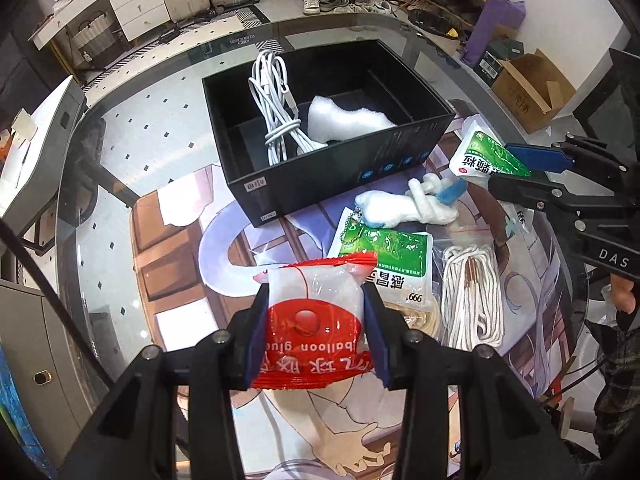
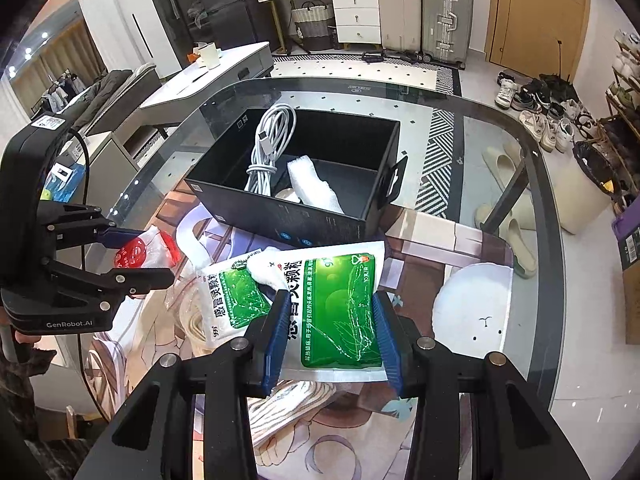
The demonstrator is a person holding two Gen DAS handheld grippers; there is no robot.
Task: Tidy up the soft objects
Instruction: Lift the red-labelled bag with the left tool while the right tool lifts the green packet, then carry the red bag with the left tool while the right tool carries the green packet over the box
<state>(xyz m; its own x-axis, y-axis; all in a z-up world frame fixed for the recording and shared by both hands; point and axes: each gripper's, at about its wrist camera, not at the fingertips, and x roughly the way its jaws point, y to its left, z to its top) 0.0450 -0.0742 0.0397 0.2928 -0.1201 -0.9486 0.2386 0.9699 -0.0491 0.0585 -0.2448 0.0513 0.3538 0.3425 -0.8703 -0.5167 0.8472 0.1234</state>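
Note:
My left gripper (image 1: pixel 316 320) is shut on a red and white balloon glue packet (image 1: pixel 316 316) and holds it above the mat, in front of the black box (image 1: pixel 320 184). My right gripper (image 2: pixel 332 328) is shut on a green and white medicine sachet (image 2: pixel 340 308), held right of the box; it also shows in the left wrist view (image 1: pixel 486 156). The box holds a coiled white cable (image 1: pixel 276 112) and a white foam piece (image 1: pixel 348 120). A second green sachet (image 1: pixel 388 264), a white plush keychain (image 1: pixel 404 204) and a bagged white cord (image 1: pixel 472 300) lie on the mat.
The objects lie on a printed mat (image 1: pixel 180 288) on a glass table (image 1: pixel 132 152). A white side table (image 2: pixel 200 80), drawers and suitcases (image 2: pixel 424 12) stand beyond. Shoes (image 2: pixel 536 112) and a cardboard box (image 1: pixel 528 88) are on the floor.

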